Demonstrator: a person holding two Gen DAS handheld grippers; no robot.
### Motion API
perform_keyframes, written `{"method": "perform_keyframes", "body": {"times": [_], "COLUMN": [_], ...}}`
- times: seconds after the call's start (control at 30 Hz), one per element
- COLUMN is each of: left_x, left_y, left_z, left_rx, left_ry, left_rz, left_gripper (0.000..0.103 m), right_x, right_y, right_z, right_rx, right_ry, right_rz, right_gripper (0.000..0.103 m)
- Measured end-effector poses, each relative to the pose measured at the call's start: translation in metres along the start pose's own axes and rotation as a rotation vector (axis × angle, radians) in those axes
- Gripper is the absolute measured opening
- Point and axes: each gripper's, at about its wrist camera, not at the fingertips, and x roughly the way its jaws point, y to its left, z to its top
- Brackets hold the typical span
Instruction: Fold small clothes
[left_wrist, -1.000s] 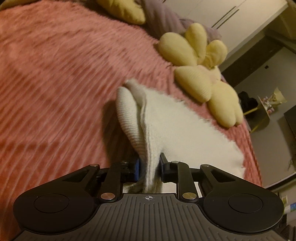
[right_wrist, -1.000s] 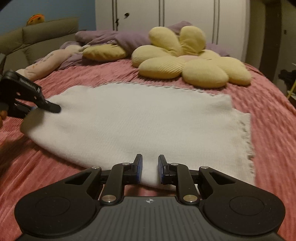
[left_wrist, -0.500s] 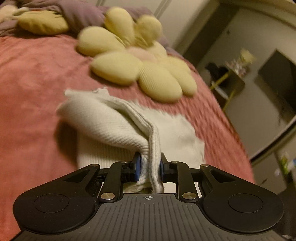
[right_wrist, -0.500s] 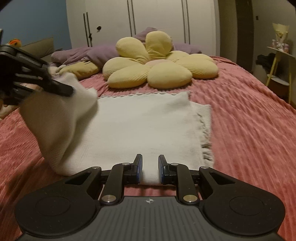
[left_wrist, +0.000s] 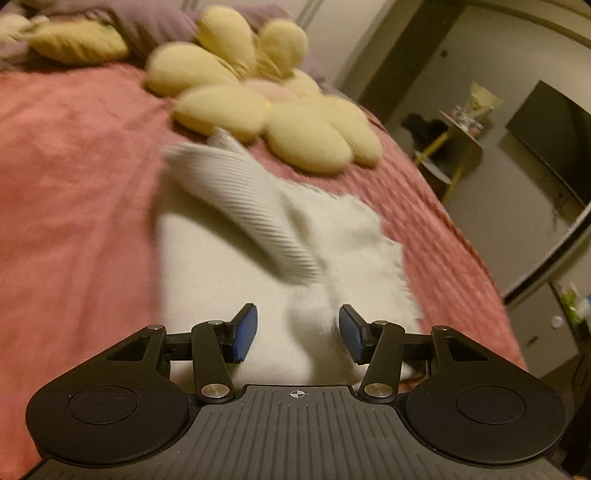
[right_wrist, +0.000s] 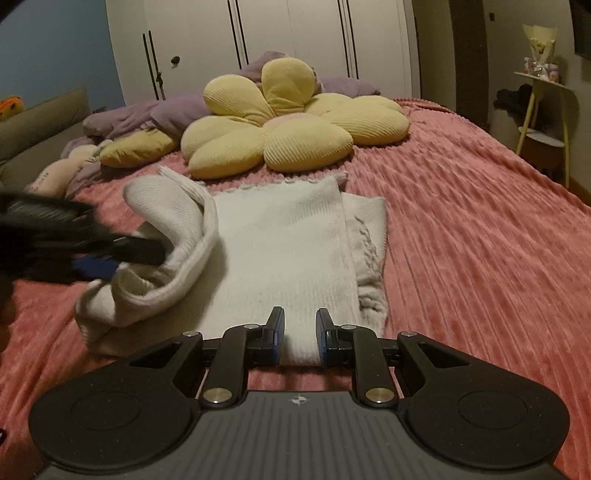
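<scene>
**Left side folded in, fold not yet flat**

A cream knit garment (right_wrist: 280, 236) lies on the pink bed (right_wrist: 480, 229), just in front of a yellow flower cushion (right_wrist: 288, 125). Its left side is turned over the middle but sits bunched, not smoothed. The left gripper (left_wrist: 297, 334) hangs over it, jaws wide and holding nothing. The right gripper (right_wrist: 299, 341) sits at the near hem, jaws narrow; I cannot tell whether they pinch it. The right side looks already turned under; flattening and probably a further fold remain.
</scene>
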Motion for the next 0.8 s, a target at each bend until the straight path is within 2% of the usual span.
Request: {"method": "perform_keyframes", "body": {"times": [0.1,0.13,0.2,0.23,0.27,0.4,0.5,0.6,0.63,0.7,0.73,0.8], "left_x": [-0.015,-0.016,-0.018,-0.016,-0.014,-0.009,-0.007,-0.003,-0.003,-0.002,-0.001,-0.001], "left_y": [0.017,0.021,0.03,0.034,0.036,0.039,0.041,0.037,0.036,0.034,0.033,0.03], "left_z": [-0.01,-0.013,-0.019,-0.021,-0.022,-0.025,-0.025,-0.028,-0.028,-0.029,-0.029,-0.029], "left_rx": [0.014,0.019,0.028,0.022,0.014,0.003,0.002,0.023,0.028,0.036,0.04,0.041], "left_ry": [-0.014,-0.01,0.001,0.013,0.023,0.035,0.043,0.05,0.052,0.052,0.05,0.047], "left_rz": [0.105,0.147,0.18,0.179,0.172,0.165,0.157,0.168,0.171,0.176,0.179,0.176], "left_gripper": [0.055,0.055,0.056,0.057,0.058,0.061,0.062,0.063,0.063,0.063,0.063,0.064], "right_x": [0.001,0.002,0.005,0.009,0.014,0.043,0.071,0.088,0.092,0.097,0.097,0.095], "right_y": [0.0,-0.001,0.001,0.002,0.003,0.021,0.043,0.061,0.065,0.068,0.067,0.06], "right_z": [0.009,0.015,0.026,0.034,0.039,0.064,0.078,0.079,0.08,0.083,0.084,0.084], "right_rx": [0.028,0.048,0.084,0.105,0.117,0.086,0.019,-0.051,-0.06,-0.048,-0.041,-0.012], "right_ry": [-0.005,-0.008,-0.007,-0.004,-0.001,0.028,0.09,0.114,0.116,0.109,0.103,0.068], "right_rz": [0.044,0.072,0.131,0.172,0.207,0.261,0.288,0.28,0.281,0.285,0.276,0.228], "right_gripper": [0.027,0.033,0.049,0.062,0.069,0.071,0.071,0.072,0.069,0.039,0.016,0.015]}}
